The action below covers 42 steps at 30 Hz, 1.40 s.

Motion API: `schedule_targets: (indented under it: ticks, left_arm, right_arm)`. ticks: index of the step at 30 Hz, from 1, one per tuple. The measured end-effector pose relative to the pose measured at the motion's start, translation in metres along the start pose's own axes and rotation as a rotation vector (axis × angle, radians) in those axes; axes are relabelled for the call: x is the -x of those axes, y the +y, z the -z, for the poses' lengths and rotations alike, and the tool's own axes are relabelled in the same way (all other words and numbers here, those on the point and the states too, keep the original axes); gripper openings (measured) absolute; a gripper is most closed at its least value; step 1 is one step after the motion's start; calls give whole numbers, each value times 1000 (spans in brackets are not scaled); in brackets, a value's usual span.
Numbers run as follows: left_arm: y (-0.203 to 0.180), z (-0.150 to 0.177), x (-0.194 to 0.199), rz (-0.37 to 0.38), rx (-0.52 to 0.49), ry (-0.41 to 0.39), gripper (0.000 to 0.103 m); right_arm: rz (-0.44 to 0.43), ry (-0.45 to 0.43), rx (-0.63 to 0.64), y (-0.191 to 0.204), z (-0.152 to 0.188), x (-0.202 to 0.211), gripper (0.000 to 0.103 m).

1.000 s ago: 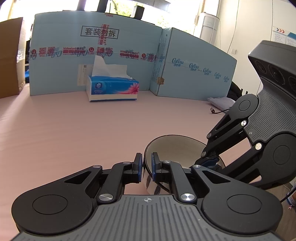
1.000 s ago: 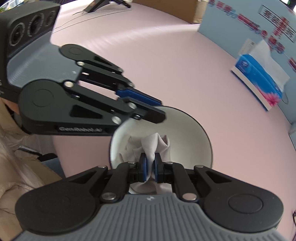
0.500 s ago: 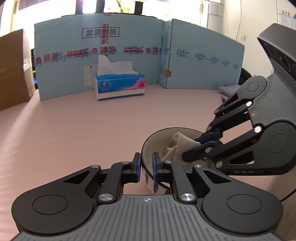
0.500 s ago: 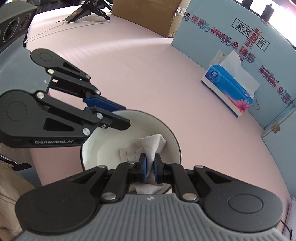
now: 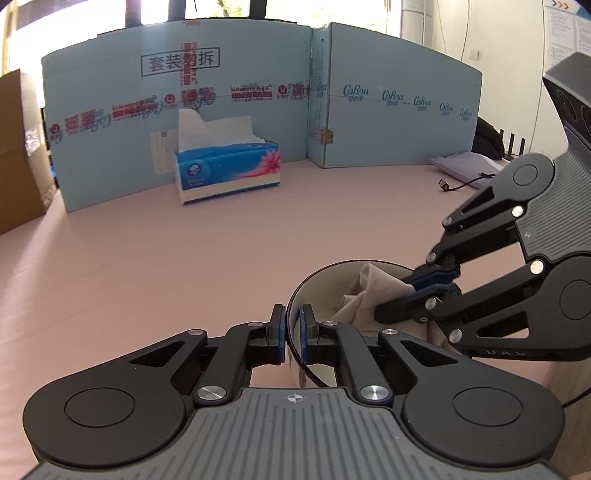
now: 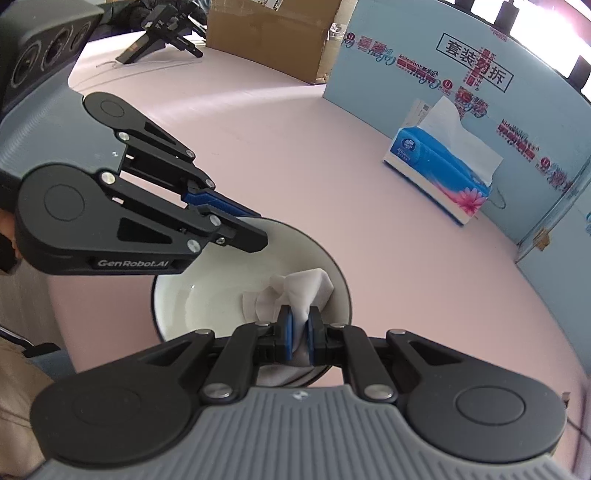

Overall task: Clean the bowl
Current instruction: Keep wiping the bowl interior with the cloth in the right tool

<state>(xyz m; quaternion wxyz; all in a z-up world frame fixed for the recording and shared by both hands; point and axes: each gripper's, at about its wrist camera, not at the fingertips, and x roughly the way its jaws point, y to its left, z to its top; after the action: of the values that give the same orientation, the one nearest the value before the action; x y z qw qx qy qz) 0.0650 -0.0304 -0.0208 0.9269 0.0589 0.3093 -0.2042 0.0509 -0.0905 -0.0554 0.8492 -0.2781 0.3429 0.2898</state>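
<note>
A bowl (image 6: 207, 291), white inside with a dark rim, is held near the front edge of the pink table. My left gripper (image 5: 293, 334) is shut on the bowl's rim (image 5: 295, 302); it also shows in the right wrist view (image 6: 243, 229) at the bowl's left side. My right gripper (image 6: 299, 332) is shut on a crumpled white tissue (image 6: 295, 291) and holds it inside the bowl against its right wall. In the left wrist view the right gripper (image 5: 417, 291) reaches into the bowl from the right with the tissue (image 5: 365, 291).
A blue tissue box (image 5: 229, 170) with a sheet sticking out stands at the back, also seen in the right wrist view (image 6: 439, 177). Light-blue cardboard panels (image 5: 388, 107) wall the back. A brown carton (image 6: 269, 33) and a black stand (image 6: 162, 40) are at the far left.
The tissue in my right gripper has slid from the middle of the bowl to its right wall. The bowl has tilted with the left gripper, which stays clamped on the rim.
</note>
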Motion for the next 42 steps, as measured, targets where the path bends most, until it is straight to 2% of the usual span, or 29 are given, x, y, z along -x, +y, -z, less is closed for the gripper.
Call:
schedule_targets:
  ticks: [4,8,16,22,28,31,35,40,42]
  left_arm:
    - [2,3,-1,12,7,-11,10]
    - [5,4,-1,32,13,-18,10]
    - [10,4,-1,65,12,-36,10]
    - [12,6,-1,79,19,-46,11]
    - [13,7,-1,86,17,-50,11]
    - [12,8,-1,83,6,-54,11]
    - [12,9,-2,84,5,-60,11]
    - [11,8,-3,82,1,-57,11]
    - [12,7,-3,83,3,-55,10]
  right_arm:
    - [13,43,65,5,-3,-8,10]
    - [-11,106,128,6,3,-10,11]
    - [-246,160,52,11,4,10,11]
    - [-334,260,-26,-22,-5,-4,11]
    - [-292,344,43,-16,-11,-5,11]
    - [-171,399,130,-7,-12,-3,11]
    - [-68,389,227,5,-7,3,8]
    - [-8,337,285,14,2,10,8]
    - [-13,342,305,17,12,11,8]
